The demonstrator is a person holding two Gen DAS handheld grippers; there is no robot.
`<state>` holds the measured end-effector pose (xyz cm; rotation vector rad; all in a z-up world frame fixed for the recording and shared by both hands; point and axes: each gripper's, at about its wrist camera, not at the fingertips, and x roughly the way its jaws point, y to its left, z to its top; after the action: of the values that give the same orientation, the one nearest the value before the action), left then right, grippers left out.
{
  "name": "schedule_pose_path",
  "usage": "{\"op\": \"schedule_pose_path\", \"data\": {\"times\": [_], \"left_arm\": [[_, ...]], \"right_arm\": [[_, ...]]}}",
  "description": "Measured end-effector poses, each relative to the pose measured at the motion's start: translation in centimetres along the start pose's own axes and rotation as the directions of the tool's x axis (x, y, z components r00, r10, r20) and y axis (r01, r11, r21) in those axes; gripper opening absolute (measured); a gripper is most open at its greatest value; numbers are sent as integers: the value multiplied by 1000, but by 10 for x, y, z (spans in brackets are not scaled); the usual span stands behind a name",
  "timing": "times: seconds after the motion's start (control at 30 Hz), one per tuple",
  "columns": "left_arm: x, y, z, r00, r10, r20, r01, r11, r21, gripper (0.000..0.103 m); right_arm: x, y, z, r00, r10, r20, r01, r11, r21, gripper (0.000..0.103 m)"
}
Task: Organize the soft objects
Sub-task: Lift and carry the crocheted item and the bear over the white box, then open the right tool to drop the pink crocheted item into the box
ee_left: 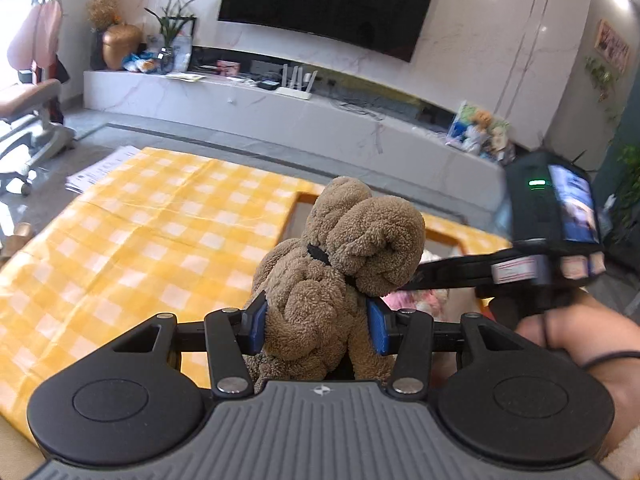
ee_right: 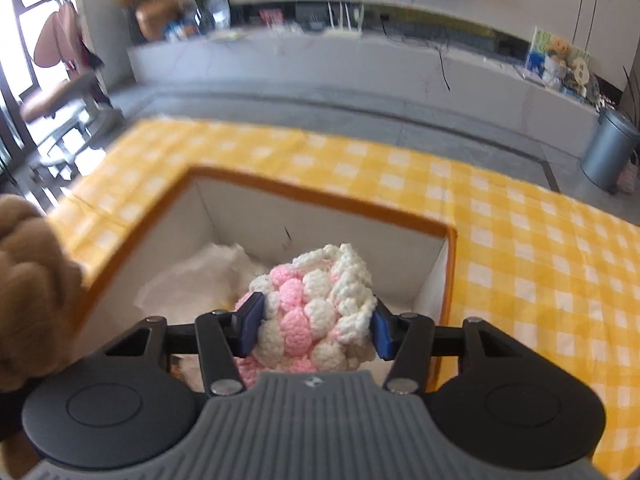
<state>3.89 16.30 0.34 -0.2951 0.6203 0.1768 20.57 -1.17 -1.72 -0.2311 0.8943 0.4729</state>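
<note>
My left gripper (ee_left: pixel 318 326) is shut on a brown fleece plush (ee_left: pixel 340 260) tied with a black band, held above the yellow checked tablecloth (ee_left: pixel 140 232). My right gripper (ee_right: pixel 316 330) is shut on a pink and white crocheted piece (ee_right: pixel 320 304), held over the open orange-rimmed box (ee_right: pixel 320 196). A white soft item (ee_right: pixel 200 280) lies inside the box. The brown plush also shows at the left edge of the right wrist view (ee_right: pixel 32 280). The right gripper's body (ee_left: pixel 552 224) shows at the right of the left wrist view, beside the plush.
A TV console (ee_left: pixel 280 108) runs along the far wall under a wall-mounted TV (ee_left: pixel 332 4). An office chair (ee_left: pixel 32 112) stands at far left. A grey bin (ee_right: pixel 610 152) stands on the floor at right. Papers (ee_left: pixel 100 168) lie at the table's far left corner.
</note>
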Motion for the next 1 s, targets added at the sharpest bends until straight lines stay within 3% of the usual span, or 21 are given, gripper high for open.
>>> {"op": "schedule_pose_path", "data": {"times": [0.07, 0.2, 0.37, 0.5, 0.67, 0.77, 0.8, 0.83, 1.0], "left_arm": [[0, -1, -3, 1000, 5, 2, -5, 1000, 17, 56], [-1, -2, -3, 1000, 12, 3, -12, 1000, 17, 56], [-1, -1, -2, 1000, 13, 1, -13, 1000, 23, 56], [-1, 0, 0, 1000, 6, -4, -6, 1000, 21, 56], [-3, 3, 2, 1000, 11, -1, -11, 1000, 10, 56], [-6, 2, 2, 1000, 14, 5, -14, 1000, 11, 56], [-7, 1, 2, 1000, 13, 9, -13, 1000, 14, 56], [-8, 0, 2, 1000, 11, 14, -11, 1000, 17, 56], [-10, -1, 2, 1000, -2, 27, 1, 1000, 27, 56]], "right_arm": [[20, 7, 0, 997, -53, -54, 50, 998, -48, 54], [37, 19, 5, 981, -176, -80, 164, 977, -138, 54], [56, 32, 8, 970, -213, -113, 185, 958, -219, 55], [65, 32, 2, 970, -227, -89, 203, 954, -218, 61], [65, 40, -4, 958, -277, -70, 245, 922, -299, 66], [57, 42, -1, 957, -285, -54, 252, 910, -328, 78], [51, 41, -1, 957, -287, -30, 262, 908, -327, 91], [42, 39, 0, 960, -279, 4, 265, 909, -322, 96], [1, 32, -3, 964, -237, 121, 265, 905, -333, 99]]}}
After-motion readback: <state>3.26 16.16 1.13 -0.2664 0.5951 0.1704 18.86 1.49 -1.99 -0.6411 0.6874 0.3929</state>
